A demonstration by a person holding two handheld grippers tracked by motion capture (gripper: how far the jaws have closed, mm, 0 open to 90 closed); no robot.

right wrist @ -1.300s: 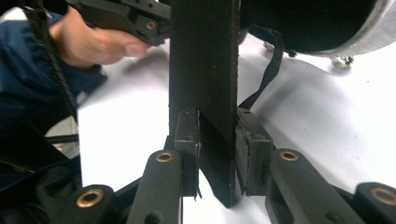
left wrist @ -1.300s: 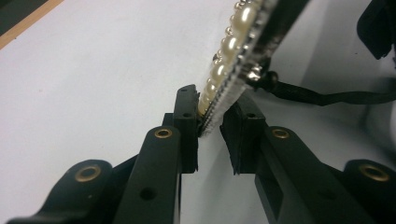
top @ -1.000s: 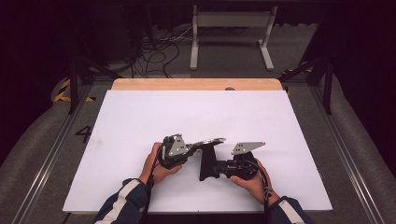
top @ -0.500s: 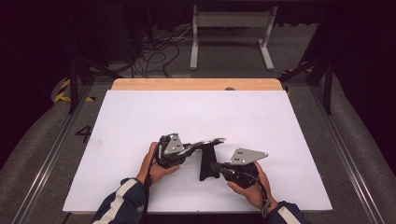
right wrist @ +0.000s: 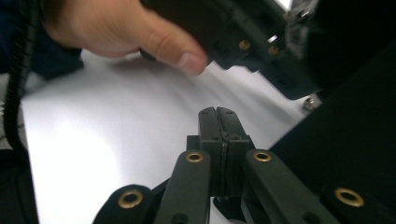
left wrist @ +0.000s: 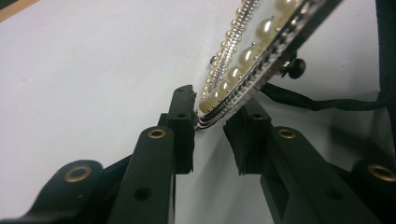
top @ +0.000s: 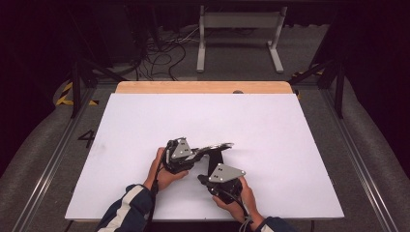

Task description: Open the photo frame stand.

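A curved band set with pearls and small silver beads [left wrist: 243, 60] is pinched at its end between the jaws of my left gripper [left wrist: 212, 126]. In the high view the pearl band [top: 217, 146] sticks out to the right from the left gripper [top: 197, 153], held just above the white table. Under the band stands a black upright piece [top: 216, 158]; what it is I cannot tell. My right gripper [top: 203, 180] sits near the front edge, just below that piece. Its jaws [right wrist: 217, 126] are pressed together with nothing between them, and the black piece [right wrist: 355, 140] rises on their right.
The white board [top: 290, 135] lies on a wooden table whose bare strip [top: 203, 87] shows at the back. A thin black cord [left wrist: 317, 102] lies on the board beyond the band. The person's left hand [right wrist: 140, 32] is close ahead of the right gripper.
The right gripper has drawn back from the black piece toward the front edge and turned. The left gripper still holds the pearl band in the same place.
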